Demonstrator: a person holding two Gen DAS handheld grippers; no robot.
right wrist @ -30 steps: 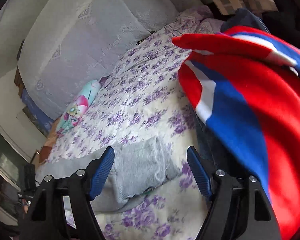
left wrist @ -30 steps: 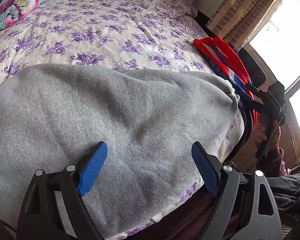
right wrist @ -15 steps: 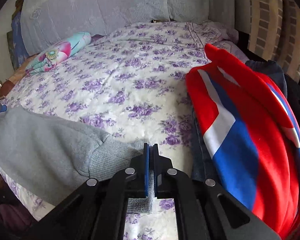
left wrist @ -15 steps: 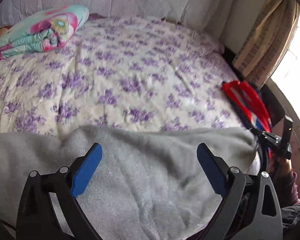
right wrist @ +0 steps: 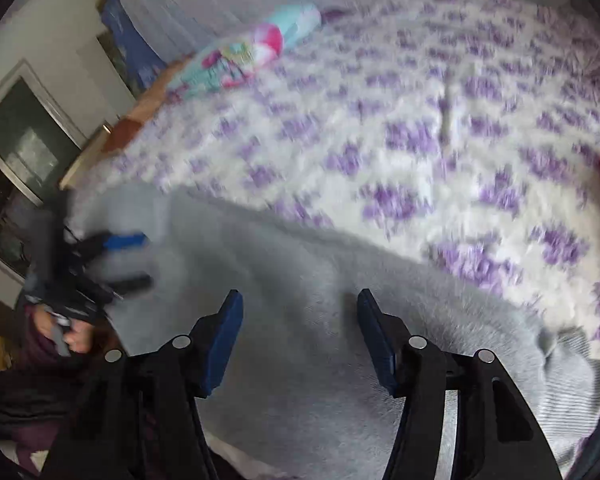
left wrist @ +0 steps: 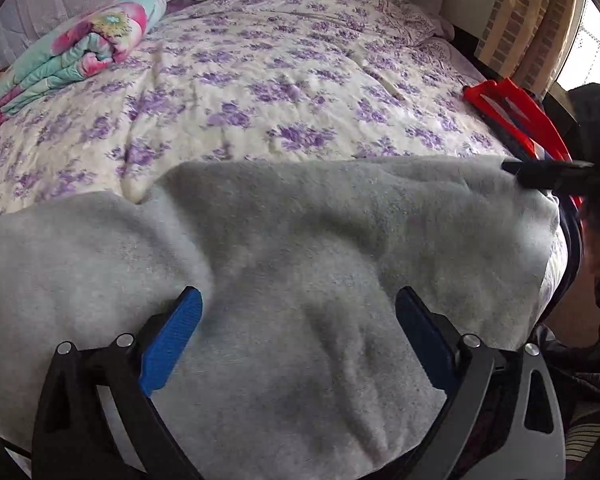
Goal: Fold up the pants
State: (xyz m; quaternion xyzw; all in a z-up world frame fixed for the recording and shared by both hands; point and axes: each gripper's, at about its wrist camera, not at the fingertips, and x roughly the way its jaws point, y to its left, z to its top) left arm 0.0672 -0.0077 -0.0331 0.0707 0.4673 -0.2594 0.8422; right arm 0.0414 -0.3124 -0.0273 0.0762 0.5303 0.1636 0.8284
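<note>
The soft grey fleece pants (left wrist: 300, 264) lie across the near edge of the purple-flowered bed (left wrist: 284, 80), long axis running left to right. The left gripper (left wrist: 298, 320) and right gripper (right wrist: 300, 328) both hover just above them, jaws spread, holding nothing. Count: one pair of pants, two grippers.

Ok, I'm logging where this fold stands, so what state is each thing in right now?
gray pants: spread across the near edge of the bed, rumpled, held by neither gripper.
left gripper: open, over the pants.
right gripper: open, over the pants; view motion-blurred.
floral bedspread: laid out flat, lightly creased.
floral blanket: rolled up at the far side.
red and blue garment: lying at the bed's right edge.
</note>
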